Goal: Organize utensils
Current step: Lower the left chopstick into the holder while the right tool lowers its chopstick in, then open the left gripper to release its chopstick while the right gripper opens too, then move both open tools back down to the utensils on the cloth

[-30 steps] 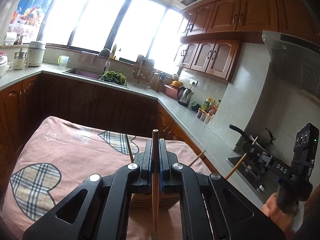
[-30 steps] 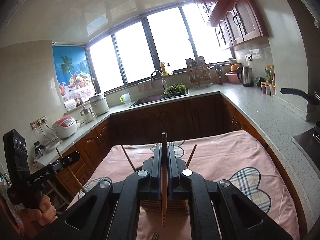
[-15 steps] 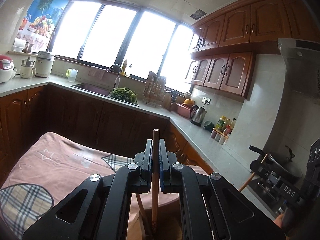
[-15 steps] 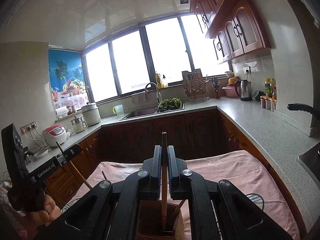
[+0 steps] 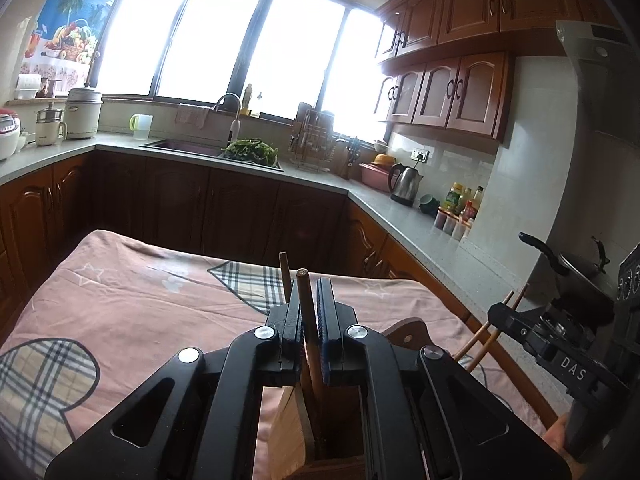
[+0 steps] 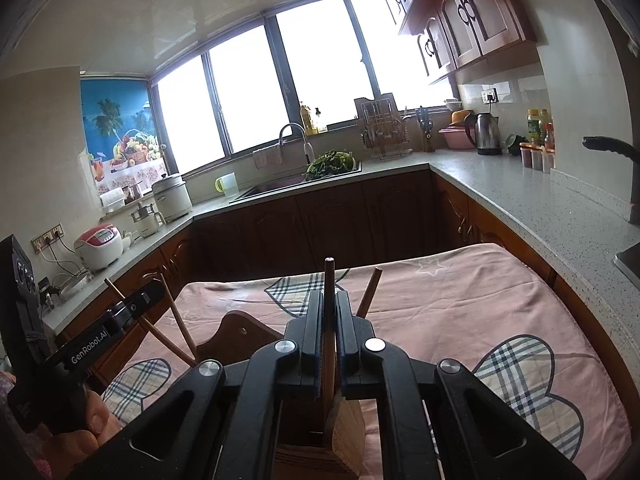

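My left gripper (image 5: 309, 292) has its jaws slightly parted around a wooden chopstick (image 5: 308, 320) that stands in the wooden utensil holder (image 5: 292, 432) below; a small gap shows on the right side. A second chopstick (image 5: 285, 276) leans beside it. My right gripper (image 6: 329, 304) has its jaws close around another wooden chopstick (image 6: 329, 320) standing in the holder (image 6: 344, 428), with a further chopstick (image 6: 370, 292) leaning to its right. Each gripper shows in the other's view, the right one (image 5: 508, 316) and the left one (image 6: 148, 294), with chopsticks beside them.
The holder stands on a table with a pink cloth (image 5: 140, 300) printed with plaid hearts. Kitchen counters (image 6: 520, 196) run behind and to the right, with a sink (image 5: 208, 148), kettle (image 5: 406, 184), rice cookers (image 6: 100, 246) and a pan (image 5: 576, 268).
Both grippers have lowered their chopsticks into the holder and tilted down toward the table. The left jaws have eased apart, and its chopstick now leans freely.
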A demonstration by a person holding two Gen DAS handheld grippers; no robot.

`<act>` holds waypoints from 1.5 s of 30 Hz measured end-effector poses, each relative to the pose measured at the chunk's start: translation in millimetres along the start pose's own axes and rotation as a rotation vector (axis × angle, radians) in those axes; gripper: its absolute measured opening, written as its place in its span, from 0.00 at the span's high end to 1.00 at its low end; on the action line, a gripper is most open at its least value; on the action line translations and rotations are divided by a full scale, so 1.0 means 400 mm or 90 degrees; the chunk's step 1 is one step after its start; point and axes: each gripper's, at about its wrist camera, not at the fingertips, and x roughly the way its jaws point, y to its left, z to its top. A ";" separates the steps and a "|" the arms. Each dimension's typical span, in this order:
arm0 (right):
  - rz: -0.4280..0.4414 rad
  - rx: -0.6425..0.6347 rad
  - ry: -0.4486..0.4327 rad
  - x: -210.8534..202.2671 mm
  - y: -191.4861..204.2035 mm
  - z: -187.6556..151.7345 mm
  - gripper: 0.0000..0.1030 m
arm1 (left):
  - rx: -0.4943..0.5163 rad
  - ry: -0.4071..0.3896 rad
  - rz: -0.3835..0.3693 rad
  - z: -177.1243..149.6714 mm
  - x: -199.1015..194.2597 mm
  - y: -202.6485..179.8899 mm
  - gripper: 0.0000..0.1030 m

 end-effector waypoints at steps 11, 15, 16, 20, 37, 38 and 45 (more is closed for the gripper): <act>0.004 0.001 0.025 0.014 0.004 -0.003 0.90 | 0.001 0.035 -0.002 -0.013 0.020 -0.001 0.92; 0.008 0.007 0.026 0.012 0.000 -0.002 0.90 | -0.002 0.034 -0.008 -0.008 0.011 0.001 0.87; 0.010 0.008 0.027 0.011 -0.002 0.000 0.90 | -0.001 0.033 -0.010 -0.006 0.008 0.000 0.81; 0.016 0.017 0.023 0.001 -0.004 0.007 0.84 | -0.005 0.016 0.006 0.001 -0.012 0.000 0.52; 0.049 0.057 -0.028 -0.209 -0.021 -0.016 0.10 | 0.004 0.121 0.093 -0.072 -0.203 0.064 0.00; 0.048 0.057 -0.021 -0.221 -0.021 -0.028 0.10 | 0.007 0.133 0.095 -0.087 -0.217 0.068 0.00; 0.036 0.056 0.031 -0.295 -0.016 -0.121 0.10 | 0.004 0.188 0.107 -0.184 -0.324 0.094 0.00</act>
